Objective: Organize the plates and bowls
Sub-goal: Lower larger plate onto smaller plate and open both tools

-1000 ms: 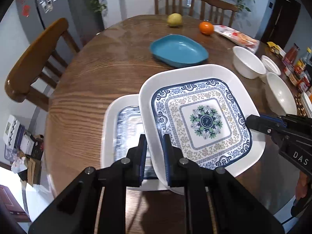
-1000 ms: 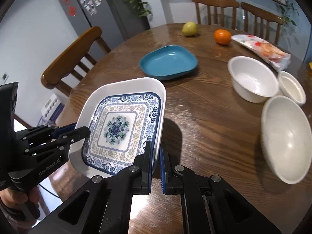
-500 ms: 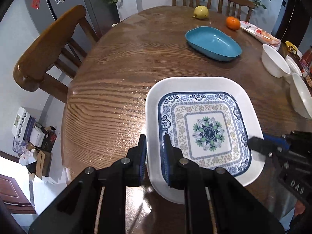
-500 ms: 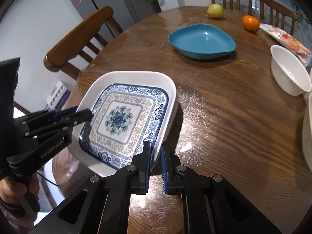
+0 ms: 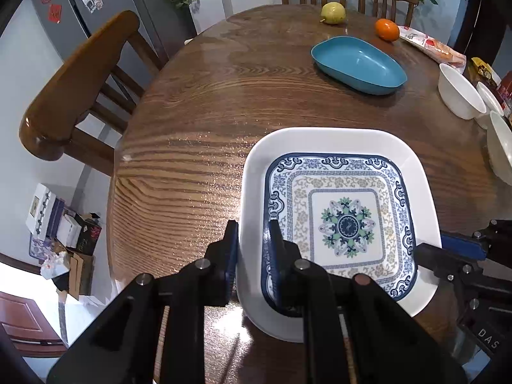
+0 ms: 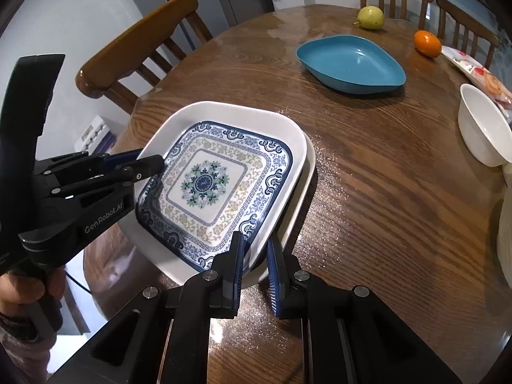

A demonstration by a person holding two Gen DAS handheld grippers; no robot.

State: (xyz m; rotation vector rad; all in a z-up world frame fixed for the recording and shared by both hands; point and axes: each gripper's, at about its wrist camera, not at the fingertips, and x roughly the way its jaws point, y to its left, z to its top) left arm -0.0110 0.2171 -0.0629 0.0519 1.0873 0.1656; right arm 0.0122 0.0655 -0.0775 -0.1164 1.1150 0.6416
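**Patterned plate stacked at the desk's near edge**

On the round wooden desk (image 5: 204, 121), near its front edge, the square white plate with a blue floral pattern (image 5: 344, 220) sits nested on a second white plate whose rim (image 6: 304, 185) shows beneath it in the right wrist view. The left claw (image 5: 252, 249) is narrow, one finger on each side of the patterned plate's left rim. The right claw (image 6: 254, 264) stands slightly parted around the stack's near edge; contact with the rims cannot be told. Farther back lie a teal oval dish (image 5: 358, 64), a yellow pear (image 5: 333, 13), an orange (image 5: 387, 29) and white bowls (image 5: 459, 96) at the right.
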